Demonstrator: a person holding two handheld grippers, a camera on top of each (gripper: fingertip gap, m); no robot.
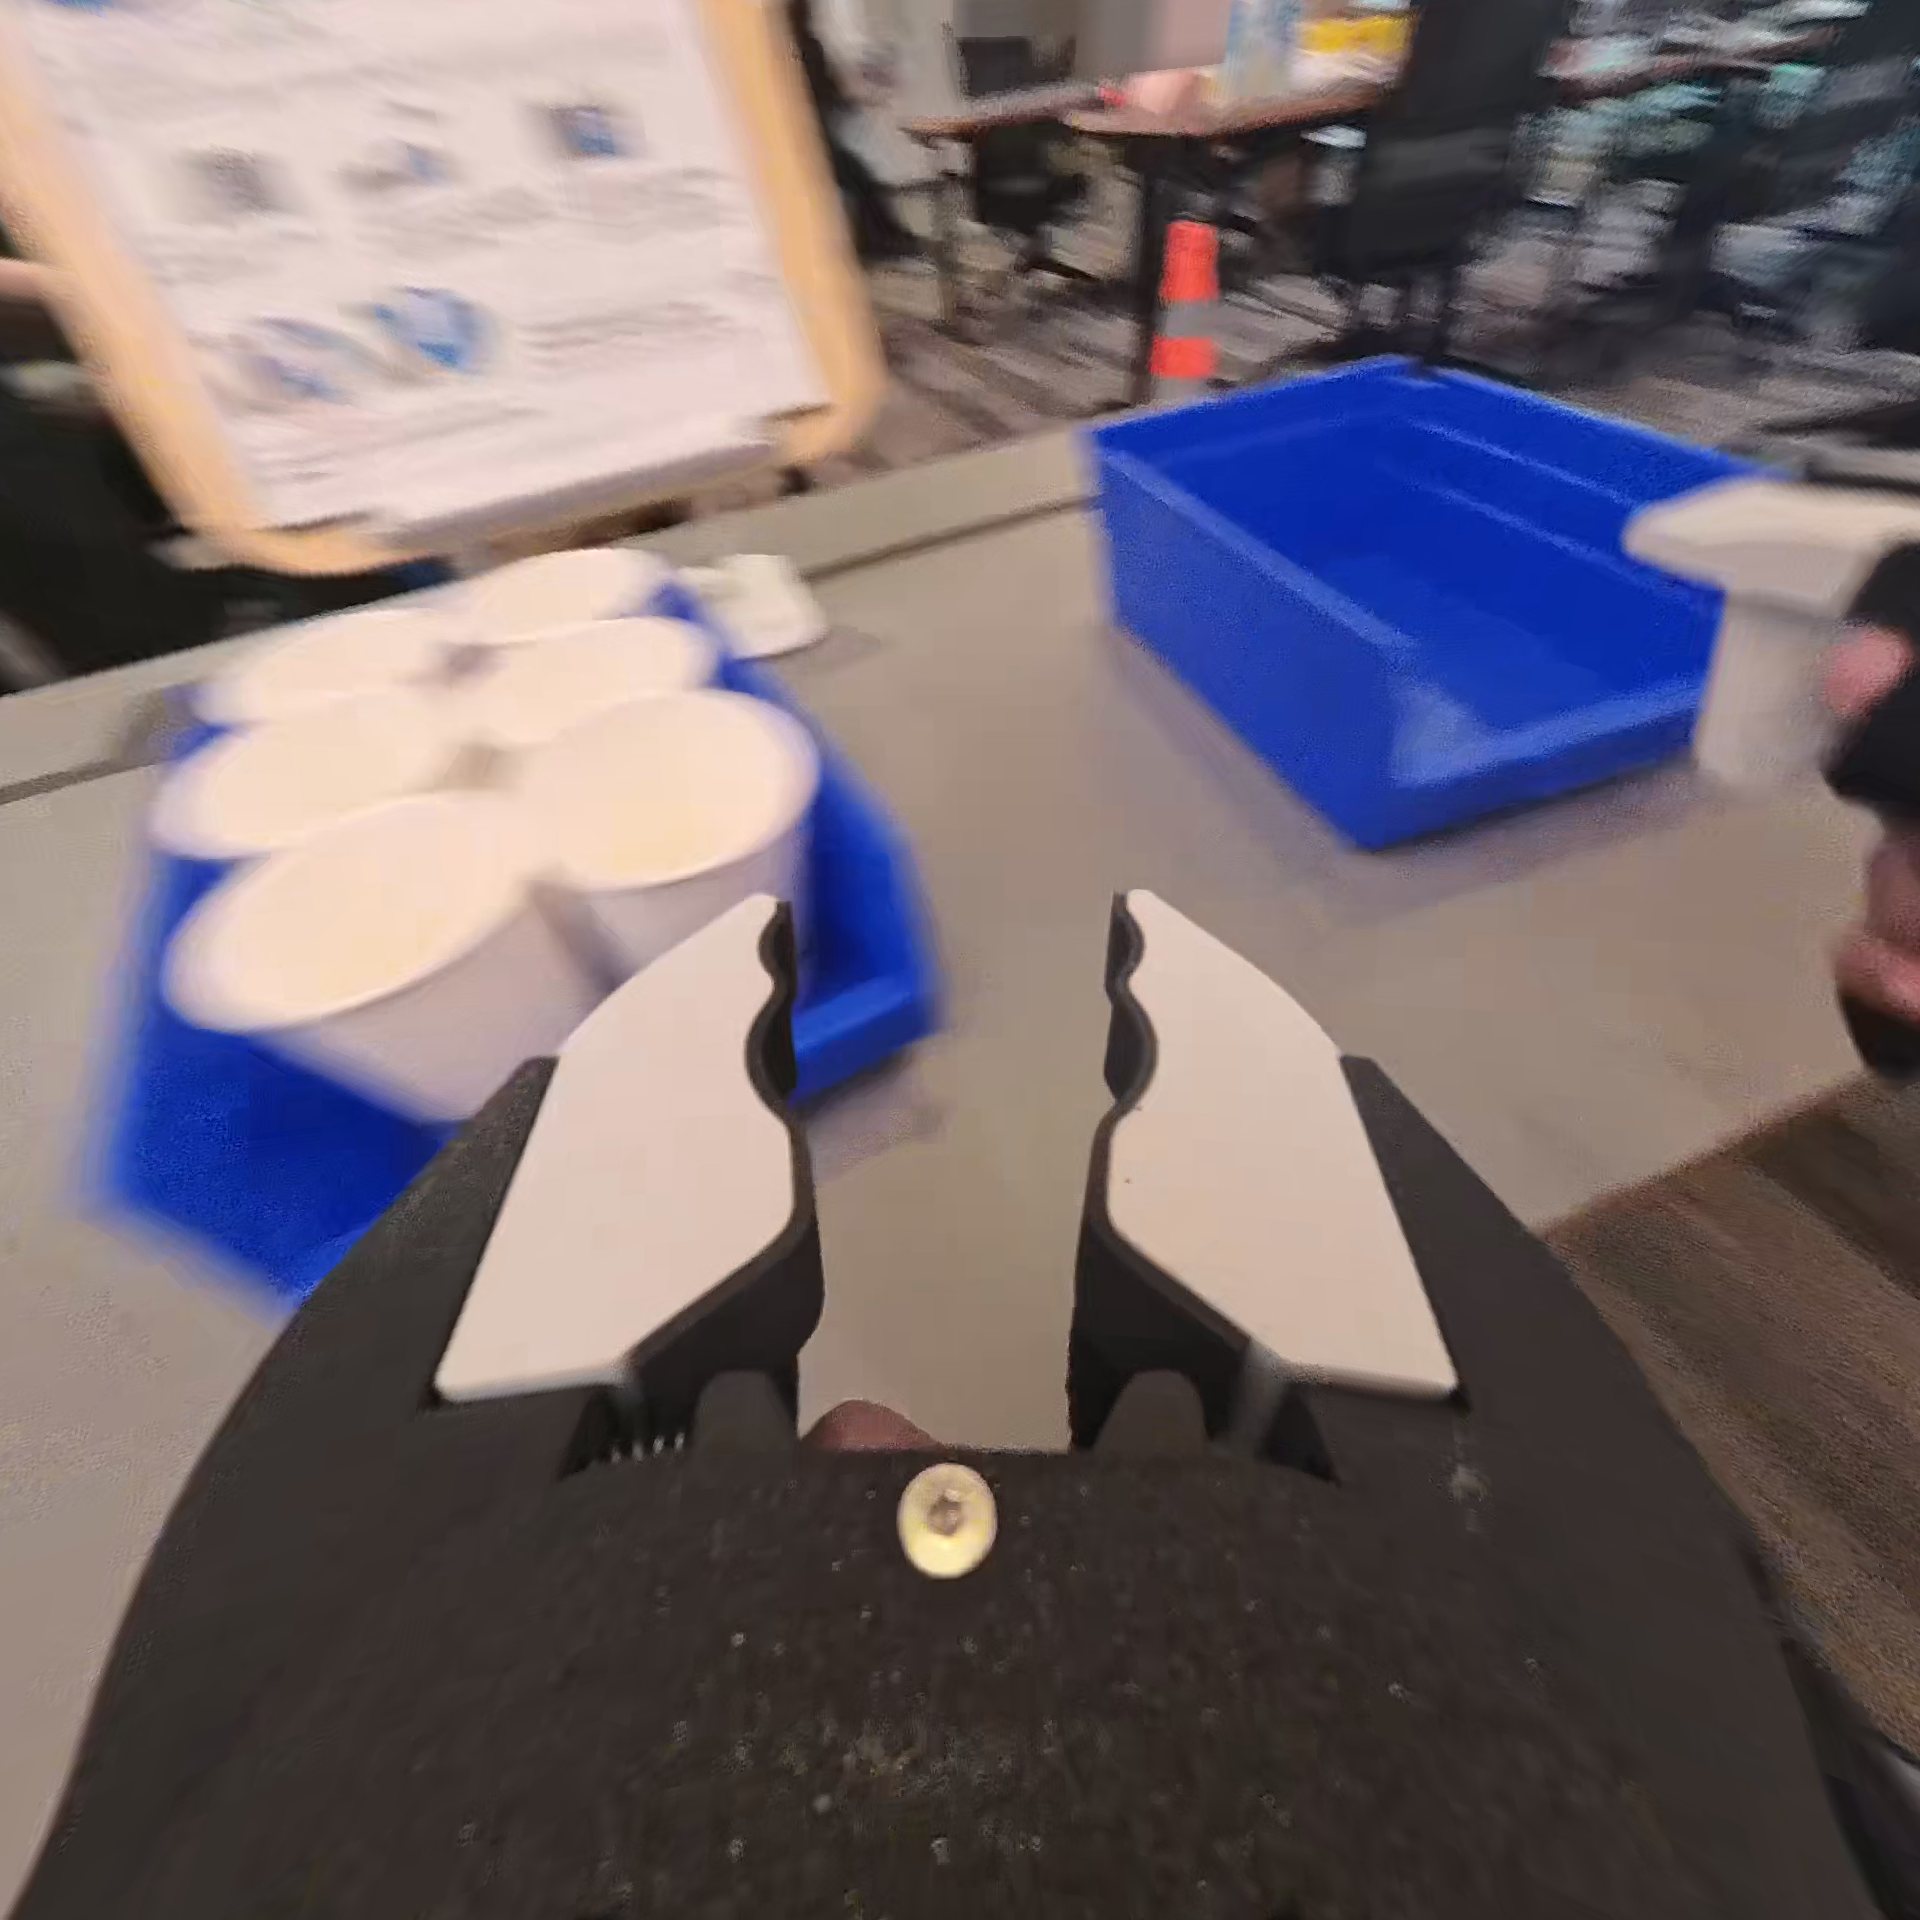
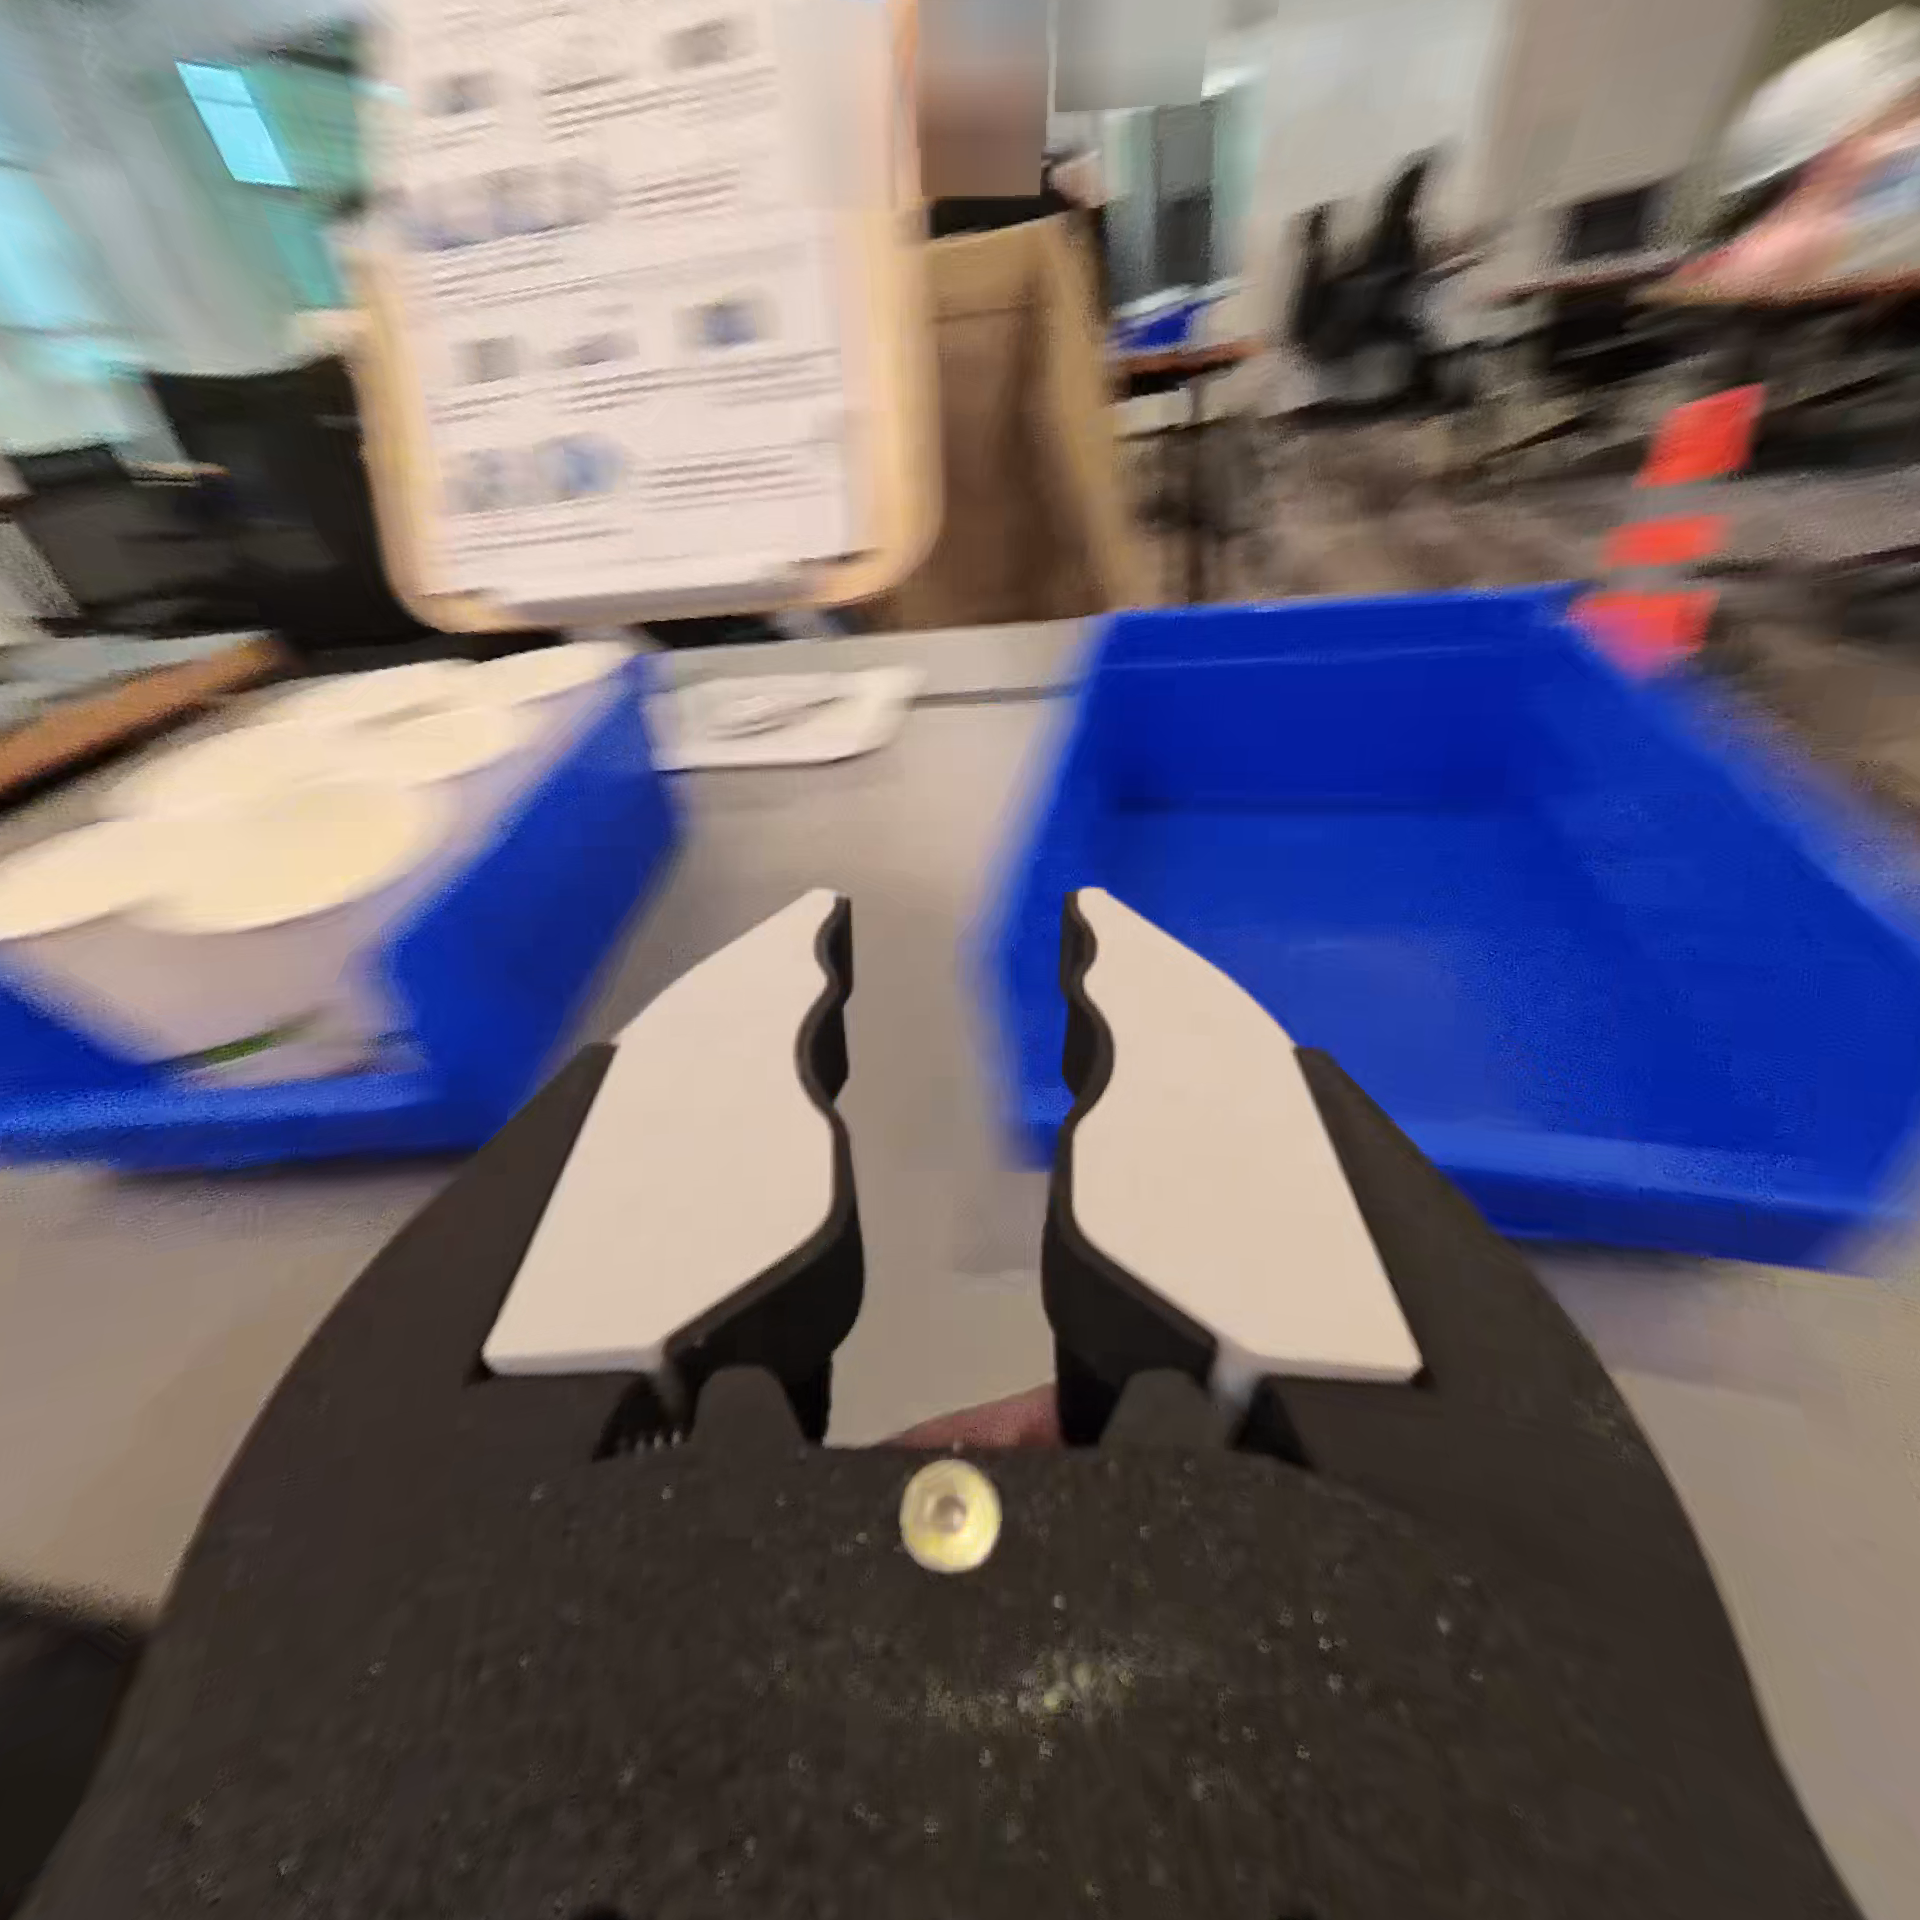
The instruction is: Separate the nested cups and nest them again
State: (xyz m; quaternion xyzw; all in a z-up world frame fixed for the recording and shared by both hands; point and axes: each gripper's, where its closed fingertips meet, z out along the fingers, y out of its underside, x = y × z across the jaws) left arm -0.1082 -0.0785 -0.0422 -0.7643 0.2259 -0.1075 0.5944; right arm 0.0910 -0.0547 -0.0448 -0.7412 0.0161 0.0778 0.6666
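Observation:
Several white paper cups [image 1: 416,831] stand upright, packed together in a blue bin [image 1: 862,935] on the left of the grey table. They show blurred in the right wrist view [image 2: 239,862], in the same blue bin [image 2: 540,904]. A second blue bin [image 1: 1392,613] on the right holds nothing that I can see; it also shows in the right wrist view [image 2: 1455,935]. My left gripper [image 1: 951,914] is open and empty, just right of the cups' bin. My right gripper [image 2: 956,904] is open and empty over the table between the two bins. Its white end shows at the far right of the left wrist view [image 1: 1756,582].
A small white packet [image 1: 769,603] lies on the grey table [image 1: 1143,935] behind the cups. A framed poster board [image 1: 416,260] stands beyond the far edge. An orange cone [image 1: 1184,312], desks and chairs are on the floor behind. The table's right edge [image 1: 1662,1174] is close.

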